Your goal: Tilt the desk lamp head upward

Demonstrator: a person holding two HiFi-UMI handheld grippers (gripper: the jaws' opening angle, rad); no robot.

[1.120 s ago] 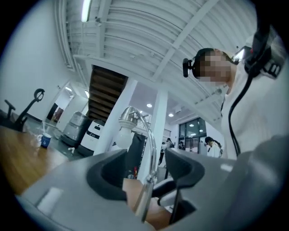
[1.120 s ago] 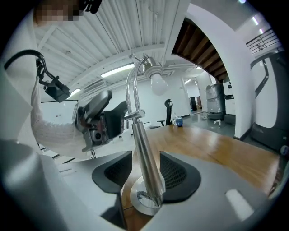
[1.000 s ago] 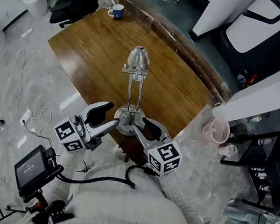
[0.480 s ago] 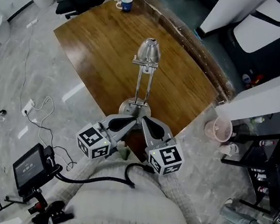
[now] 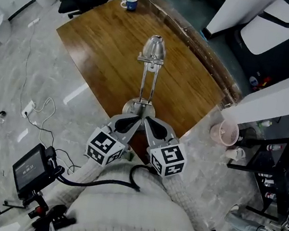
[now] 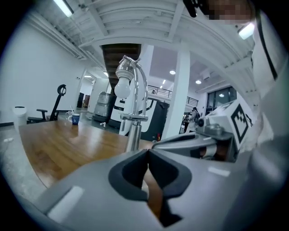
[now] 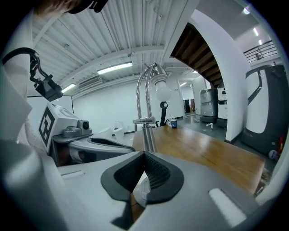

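Wooden table (image 5: pixel 107 42): one desk lamp (image 5: pixel 154 49), one mug (image 5: pixel 130 2), left gripper (image 5: pixel 136 119), right gripper (image 5: pixel 147 121).

We count one desk lamp (image 5: pixel 154 48), one mug (image 5: pixel 131 2), one pink basket (image 5: pixel 224 134) and one bench (image 5: pixel 103 47); two tools, the left tool (image 5: pixel 137 119) and the right tool (image 5: pixel 148 121).

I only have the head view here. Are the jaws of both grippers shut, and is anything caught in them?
Observer: In its own view the left gripper has its jaws together, nothing between them.
Operator: And the right one?
Observer: The right gripper is shut too, and empty.
Operator: Does the lamp have a bulb in it?
Observer: Yes, a white bulb hangs under the lamp head.
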